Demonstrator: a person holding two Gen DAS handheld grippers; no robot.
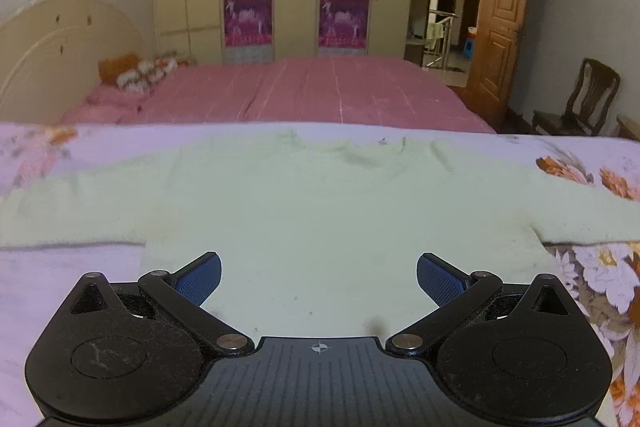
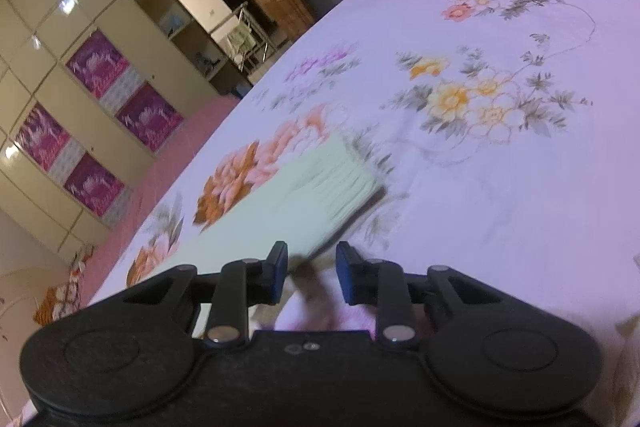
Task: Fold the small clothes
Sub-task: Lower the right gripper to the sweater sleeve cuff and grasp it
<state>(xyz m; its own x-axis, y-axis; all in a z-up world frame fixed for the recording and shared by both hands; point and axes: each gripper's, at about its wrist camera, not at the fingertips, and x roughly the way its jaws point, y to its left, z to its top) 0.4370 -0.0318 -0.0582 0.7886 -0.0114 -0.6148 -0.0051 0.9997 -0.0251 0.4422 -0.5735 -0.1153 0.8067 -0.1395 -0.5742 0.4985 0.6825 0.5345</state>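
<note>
Left wrist view: pale green top (image 1: 320,195) lies flat on floral sheet (image 1: 60,291), sleeves spread out both sides. Left gripper (image 1: 319,277) jaws wide, over the top's near hem, nothing between pads. Pink bed (image 1: 312,91) behind. Right wrist view: frame tilted, blurry. Right gripper (image 2: 311,277) jaws narrow, small gap, no cloth between pads. Sleeve cuff (image 2: 344,183) just ahead of the tips, not gripped.

The left gripper (image 1: 319,277), fingers spread wide, hovers above a pale green sweater (image 1: 320,203) on the floral sheet (image 1: 60,291).
</note>
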